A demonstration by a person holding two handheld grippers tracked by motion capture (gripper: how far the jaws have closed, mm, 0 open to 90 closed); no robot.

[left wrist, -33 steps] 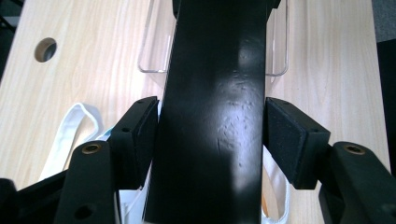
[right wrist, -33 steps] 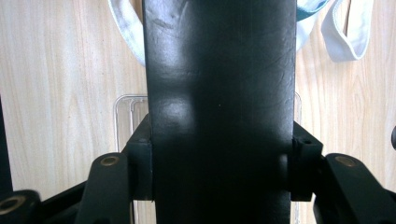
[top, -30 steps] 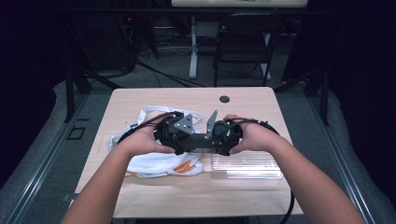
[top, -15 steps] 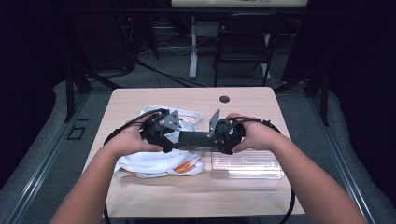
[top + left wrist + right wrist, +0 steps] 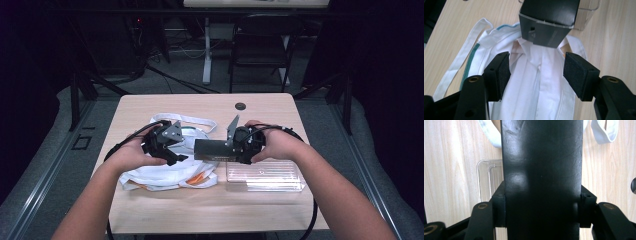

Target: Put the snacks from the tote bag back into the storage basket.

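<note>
The right gripper (image 5: 227, 150) clamps a long black cardboard box (image 5: 212, 149) over a white cloth bag (image 5: 165, 172); the left gripper (image 5: 536, 72), wide open and empty, could snag fabric.

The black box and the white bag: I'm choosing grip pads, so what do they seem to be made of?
The black box looks like smooth, slightly glossy cardboard: pale cut edges, a folded end flap, soft reflections. The white bag looks like thin matte woven cloth: soft folds, flat strap handles.
</note>
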